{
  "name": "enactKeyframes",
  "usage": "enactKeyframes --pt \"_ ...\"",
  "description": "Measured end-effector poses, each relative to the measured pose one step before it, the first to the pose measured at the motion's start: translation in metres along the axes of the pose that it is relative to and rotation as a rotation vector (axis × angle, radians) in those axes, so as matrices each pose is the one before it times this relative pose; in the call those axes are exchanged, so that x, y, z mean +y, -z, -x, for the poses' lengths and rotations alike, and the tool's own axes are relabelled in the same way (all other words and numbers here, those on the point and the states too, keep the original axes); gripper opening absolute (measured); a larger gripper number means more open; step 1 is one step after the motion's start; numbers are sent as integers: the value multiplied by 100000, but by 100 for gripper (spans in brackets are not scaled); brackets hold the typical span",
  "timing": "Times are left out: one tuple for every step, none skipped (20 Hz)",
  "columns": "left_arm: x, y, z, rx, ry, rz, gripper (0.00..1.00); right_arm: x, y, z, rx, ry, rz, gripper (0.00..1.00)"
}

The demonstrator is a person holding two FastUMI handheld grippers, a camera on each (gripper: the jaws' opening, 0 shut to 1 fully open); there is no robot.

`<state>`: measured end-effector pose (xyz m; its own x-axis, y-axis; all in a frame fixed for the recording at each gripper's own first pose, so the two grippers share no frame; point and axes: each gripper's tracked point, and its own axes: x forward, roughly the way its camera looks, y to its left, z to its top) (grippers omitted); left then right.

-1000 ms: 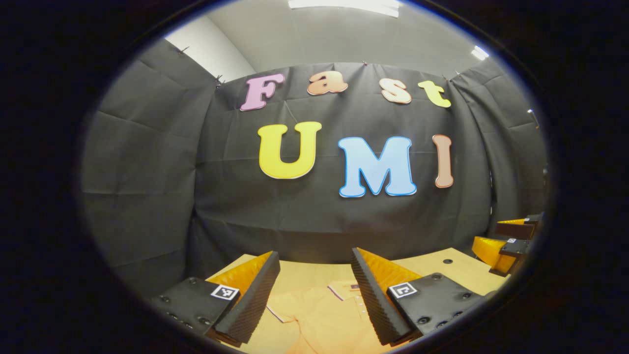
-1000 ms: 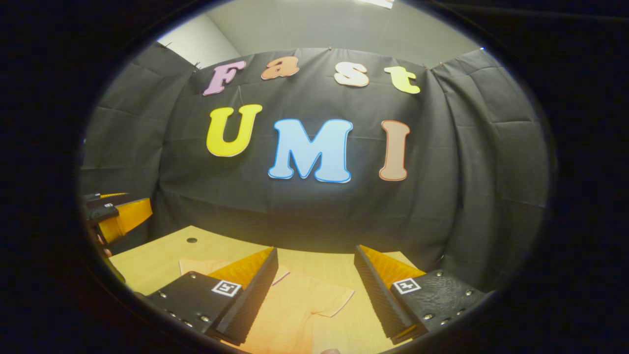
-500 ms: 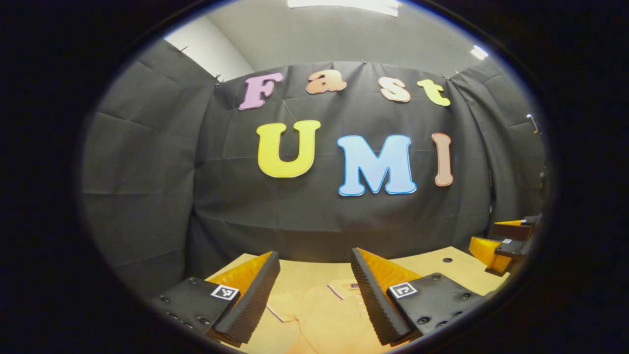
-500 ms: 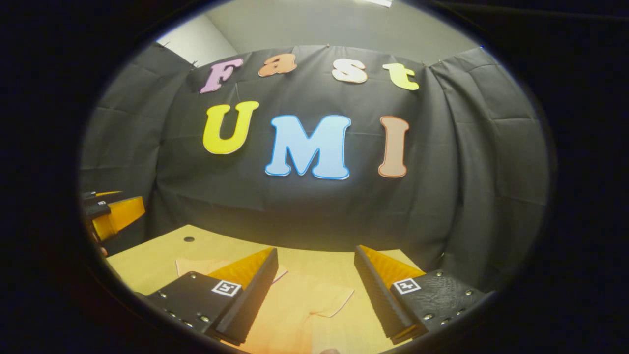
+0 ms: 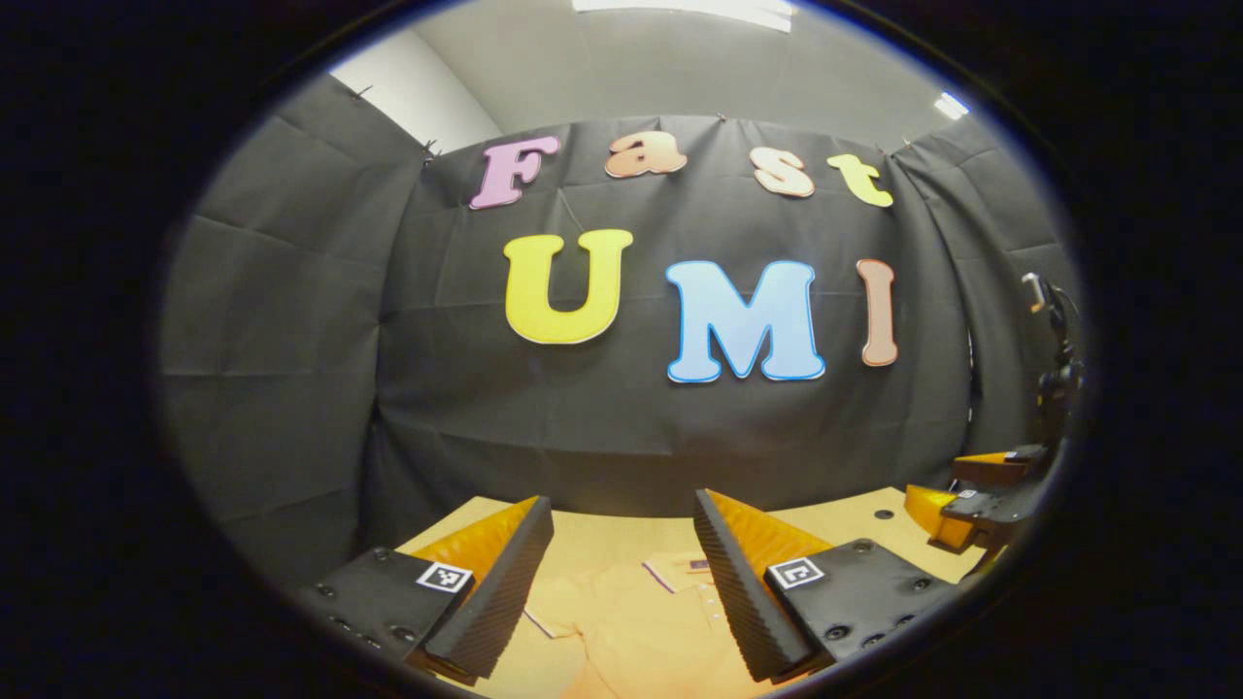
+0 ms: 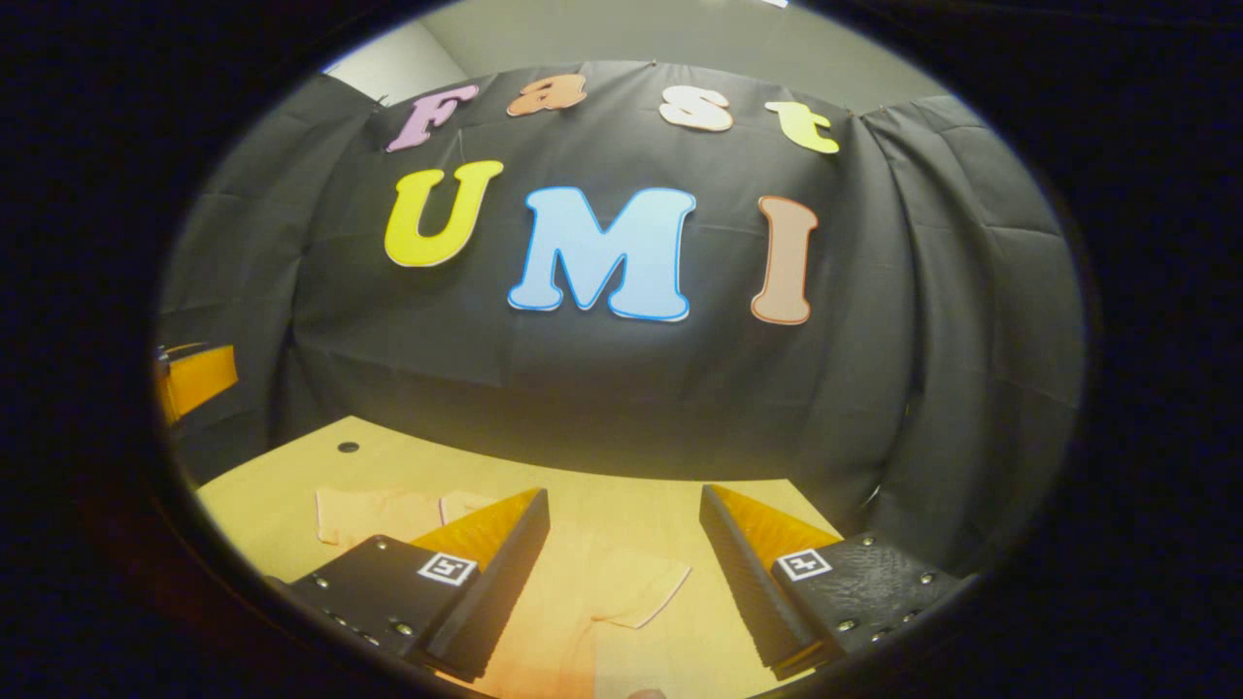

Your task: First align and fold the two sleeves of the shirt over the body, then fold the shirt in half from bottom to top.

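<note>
The orange polo shirt [image 5: 631, 631] lies flat on the wooden table [image 5: 855, 529], collar toward the far wall and both short sleeves spread out to the sides, so neither fold has begun. The left gripper [image 5: 621, 582] hovers above the shirt's left shoulder with its jaws wide and nothing between them; the collar shows just beyond its fingers. The right gripper [image 6: 621, 573] hangs over the right side, likewise spread wide and empty, with the right sleeve [image 6: 641, 592] lying in the gap between its fingers. Each tool looks set over its own side so both sleeves can be taken together. In the right gripper view the left sleeve [image 6: 374, 510] lies flat farther left, near a small hole in the table
</note>
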<state>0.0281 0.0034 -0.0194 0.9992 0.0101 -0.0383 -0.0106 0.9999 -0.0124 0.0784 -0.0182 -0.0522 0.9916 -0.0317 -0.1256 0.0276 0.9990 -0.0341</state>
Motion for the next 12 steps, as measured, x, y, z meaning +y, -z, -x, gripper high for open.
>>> enactKeyframes --pt "119 88 -128 163 -537 -170 95 -290 741 -817 1712 699 -5 96" --pt "71 100 -112 286 -610 -73 94 -269 835 -816 2201 513 -213 97" --pt "172 203 -21 376 -723 84 95 -196 833 -799 2587 -27 -386 97" --pt "115 163 -6 529 -809 172 95 -105 782 -778 2195 -276 -645 97" --pt "80 180 -123 610 -723 232 94 -245 734 -895 2468 170 -716 97" --pt "167 304 17 710 -855 191 95 -263 688 -965 1860 105 -412 94" --pt "109 265 29 730 -826 164 95 -287 667 -815 1956 359 -198 97" --pt "67 153 4 641 -730 133 94 -256 688 -884 1480 210 -40 97" --pt "89 193 16 415 -785 14 95 -227 437 -813 1343 410 62 97" --pt "112 100 263 134 -817 -207 95 -200 498 -814 1524 323 -208 97" --pt "94 97 167 36 -837 -393 94 -213 434 -899 1303 211 -370 97" --pt "130 -94 170 86 -909 -410 94 -228 499 -877 1717 455 -389 97"
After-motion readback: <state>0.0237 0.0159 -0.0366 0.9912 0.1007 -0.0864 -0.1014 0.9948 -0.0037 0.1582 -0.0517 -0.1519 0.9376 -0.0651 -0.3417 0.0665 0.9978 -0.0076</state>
